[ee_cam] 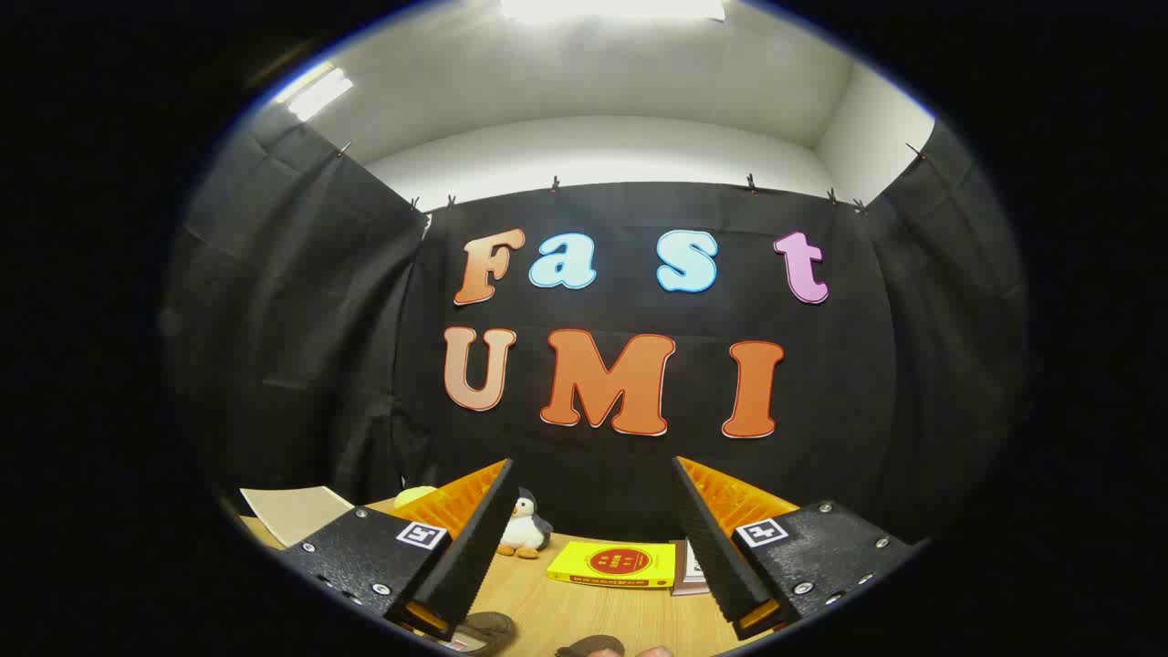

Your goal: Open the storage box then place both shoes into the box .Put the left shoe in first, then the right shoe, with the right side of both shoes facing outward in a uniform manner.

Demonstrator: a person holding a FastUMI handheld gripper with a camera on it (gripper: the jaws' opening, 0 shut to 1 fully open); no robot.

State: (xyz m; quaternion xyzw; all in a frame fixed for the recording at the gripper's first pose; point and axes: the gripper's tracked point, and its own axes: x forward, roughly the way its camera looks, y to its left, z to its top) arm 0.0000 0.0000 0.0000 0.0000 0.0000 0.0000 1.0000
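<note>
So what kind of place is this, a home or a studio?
Most likely a staged recording booth, not a home. Black cloth is clipped up as walls around a wooden table, with props set out on it: a toy penguin and a yellow book. The open gripper holds nothing.

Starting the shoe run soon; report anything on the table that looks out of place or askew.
Nothing looks spilled or damaged. The gripper is open and holds nothing, raised over the wooden table. Beyond its fingers a penguin toy stands upright and a yellow book lies flat, slightly angled. A brown shoe sits below the fingers, too cut off to judge.
</note>
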